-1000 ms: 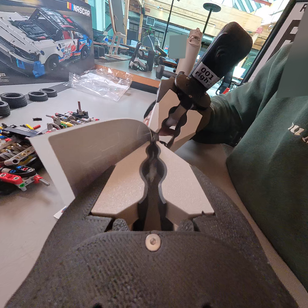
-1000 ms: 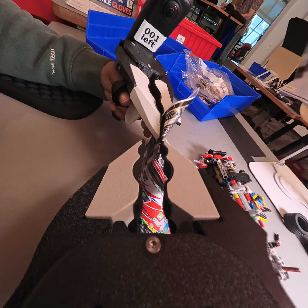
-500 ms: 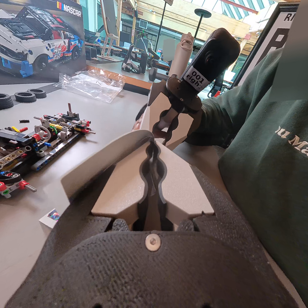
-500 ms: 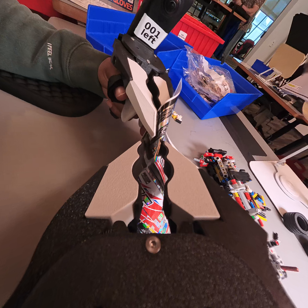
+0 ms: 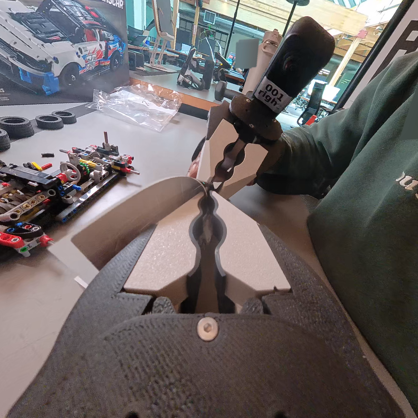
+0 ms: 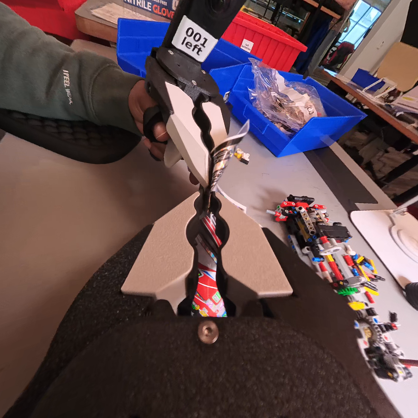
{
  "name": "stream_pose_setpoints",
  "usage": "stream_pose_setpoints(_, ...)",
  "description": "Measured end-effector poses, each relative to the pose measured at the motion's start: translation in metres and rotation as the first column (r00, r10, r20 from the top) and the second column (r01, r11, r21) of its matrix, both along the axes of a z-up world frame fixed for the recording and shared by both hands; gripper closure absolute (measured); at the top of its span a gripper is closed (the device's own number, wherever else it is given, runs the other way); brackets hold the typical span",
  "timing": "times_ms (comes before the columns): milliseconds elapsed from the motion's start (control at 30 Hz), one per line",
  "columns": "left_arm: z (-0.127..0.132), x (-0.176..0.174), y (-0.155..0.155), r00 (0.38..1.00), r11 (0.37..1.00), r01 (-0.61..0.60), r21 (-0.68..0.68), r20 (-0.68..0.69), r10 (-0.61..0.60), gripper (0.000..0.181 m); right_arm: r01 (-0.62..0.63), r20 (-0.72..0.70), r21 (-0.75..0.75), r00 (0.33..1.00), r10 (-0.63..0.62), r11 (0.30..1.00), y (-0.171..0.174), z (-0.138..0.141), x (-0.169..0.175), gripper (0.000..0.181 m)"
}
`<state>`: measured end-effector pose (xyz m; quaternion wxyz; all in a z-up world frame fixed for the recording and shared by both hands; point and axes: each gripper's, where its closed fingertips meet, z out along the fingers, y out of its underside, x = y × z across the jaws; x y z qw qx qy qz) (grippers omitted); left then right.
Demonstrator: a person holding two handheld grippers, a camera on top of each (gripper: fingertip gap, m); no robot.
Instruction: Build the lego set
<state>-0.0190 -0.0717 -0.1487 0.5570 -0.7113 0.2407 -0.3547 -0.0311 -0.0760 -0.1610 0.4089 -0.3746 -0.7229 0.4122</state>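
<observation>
A sticker sheet is pinched between both grippers above the table. In the left wrist view its plain white back (image 5: 140,217) bows out to the left of my left gripper (image 5: 209,192), which is shut on the sheet's edge. My right gripper (image 5: 212,181) meets it tip to tip from above. In the right wrist view the printed side (image 6: 209,228) runs between my right gripper's (image 6: 207,192) fingers, which are shut on it. The left gripper (image 6: 207,181) grips the same sheet just beyond. A partly built Lego chassis (image 5: 90,172) (image 6: 316,230) lies on the table.
Black tyres (image 5: 15,126), a clear plastic bag (image 5: 135,108) and the set's box (image 5: 56,45) stand at the far left. Blue bins (image 6: 316,133), one with a parts bag (image 6: 282,99), and a red bin (image 6: 260,38) are behind. Loose pieces (image 6: 357,271) and a white pad (image 6: 389,235) lie right. Left and right tips are no more than a few centimetres apart.
The sheet flattened and dropped lower, then bowed up again. Both grippers shifted and tilted slightly but stayed tip to tip on the sheet.
</observation>
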Motion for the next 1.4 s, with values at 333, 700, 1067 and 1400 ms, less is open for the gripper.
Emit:
stream_pose_setpoints(333,-0.001,-0.002,0.001,1.000,1.000,-0.012,0.001,-0.022,0.012,0.181,0.011,-0.003,-0.032,1.000,-0.011,0.999,0.007,0.004,0.001,0.170)
stream_pose_setpoints(700,-0.013,0.000,0.002,0.993,1.000,-0.025,0.010,-0.117,0.026,0.181,0.032,-0.026,0.086,0.999,-0.030,0.996,0.010,0.005,0.002,0.181)
stream_pose_setpoints(1067,-0.016,0.000,0.000,0.983,0.999,-0.018,0.044,-0.179,0.025,0.181,0.018,-0.022,0.052,1.000,-0.017,0.998,0.011,0.008,0.005,0.181)
stream_pose_setpoints(1400,-0.020,-0.002,0.001,0.980,0.999,-0.028,0.043,-0.196,0.036,0.181,0.029,-0.036,0.063,0.999,-0.027,0.998,0.017,0.012,0.010,0.181)
